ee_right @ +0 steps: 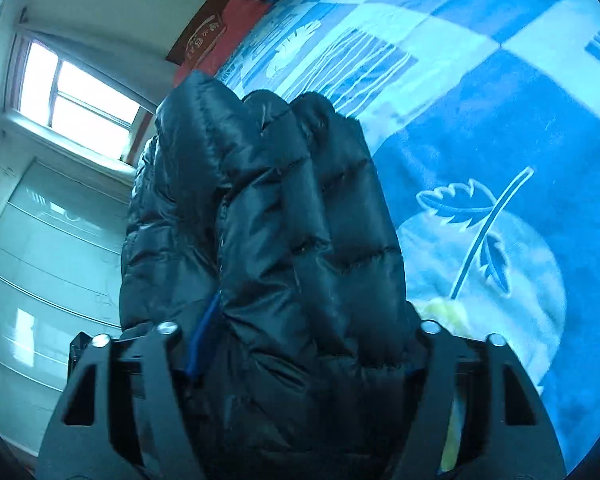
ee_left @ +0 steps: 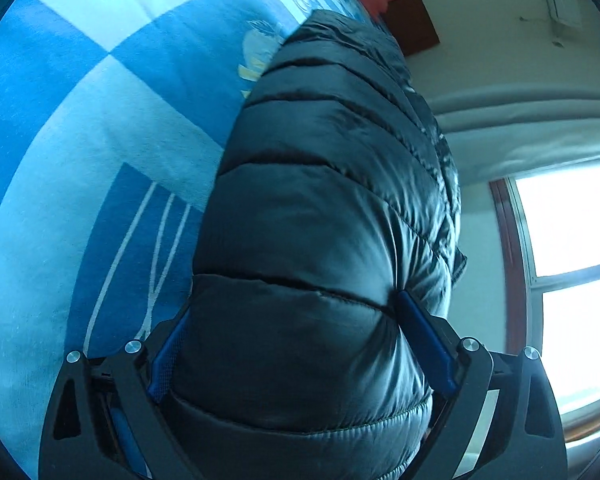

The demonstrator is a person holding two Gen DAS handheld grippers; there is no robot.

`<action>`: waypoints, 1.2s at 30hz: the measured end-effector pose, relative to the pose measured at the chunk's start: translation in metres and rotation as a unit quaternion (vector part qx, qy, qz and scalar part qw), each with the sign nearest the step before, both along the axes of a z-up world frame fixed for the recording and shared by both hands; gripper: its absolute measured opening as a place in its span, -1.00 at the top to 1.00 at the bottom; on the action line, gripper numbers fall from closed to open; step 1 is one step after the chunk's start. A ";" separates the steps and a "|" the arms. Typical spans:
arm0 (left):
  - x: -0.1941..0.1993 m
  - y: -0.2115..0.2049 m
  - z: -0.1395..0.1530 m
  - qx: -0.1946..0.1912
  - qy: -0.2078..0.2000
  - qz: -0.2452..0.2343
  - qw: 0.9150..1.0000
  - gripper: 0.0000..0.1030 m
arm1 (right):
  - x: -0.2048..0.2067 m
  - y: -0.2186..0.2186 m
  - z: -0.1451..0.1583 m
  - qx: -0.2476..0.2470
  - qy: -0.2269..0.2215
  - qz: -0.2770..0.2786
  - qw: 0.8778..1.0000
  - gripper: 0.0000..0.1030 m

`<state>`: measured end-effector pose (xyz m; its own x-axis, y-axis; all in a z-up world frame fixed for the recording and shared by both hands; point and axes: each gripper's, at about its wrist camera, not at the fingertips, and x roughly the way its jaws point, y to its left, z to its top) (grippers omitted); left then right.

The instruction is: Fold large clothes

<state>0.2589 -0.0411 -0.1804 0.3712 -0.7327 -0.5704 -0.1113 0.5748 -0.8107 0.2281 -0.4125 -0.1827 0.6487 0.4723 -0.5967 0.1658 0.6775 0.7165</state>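
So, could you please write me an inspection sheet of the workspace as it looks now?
Surface: bed blanket, blue and white blocks with leaf patterns.
Job's things: black padded jacket, bunched and bulky, filling the middle of both views.
Clutter: red cloth at the far end of the bed.
Grippers: left tool has the jacket between its blue pads; right tool also has jacket between its fingers, which the fabric mostly hides.
Cables: nothing seen.
Surroundings: bright window, pale walls, glossy cupboard doors.
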 end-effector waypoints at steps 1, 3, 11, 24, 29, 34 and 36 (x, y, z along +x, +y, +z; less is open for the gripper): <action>-0.001 -0.002 0.003 0.002 -0.003 -0.003 1.000 -0.77 | -0.001 0.001 0.002 0.000 -0.005 -0.001 1.000 -0.04; -0.001 -0.006 0.010 0.012 -0.017 -0.015 1.000 -0.76 | -0.004 0.008 0.008 -0.007 -0.019 -0.003 1.000 0.08; 0.014 0.012 0.039 0.021 -0.061 -0.020 0.998 -0.63 | 0.017 0.032 0.023 0.035 -0.058 0.008 0.998 0.28; 0.073 0.098 0.058 0.059 -0.094 0.036 0.993 -0.63 | 0.119 0.128 0.025 0.065 -0.063 0.070 0.993 0.30; 0.080 0.108 0.024 0.060 -0.053 0.043 0.996 -0.63 | 0.132 0.132 0.006 0.055 -0.043 0.070 0.995 0.28; 0.077 0.108 0.019 0.054 -0.060 0.040 0.996 -0.65 | 0.133 0.133 0.009 0.035 -0.040 0.074 0.996 0.07; 0.074 0.118 0.018 0.045 -0.056 0.035 0.997 -0.66 | 0.141 0.136 0.012 0.029 -0.036 0.080 0.996 -0.08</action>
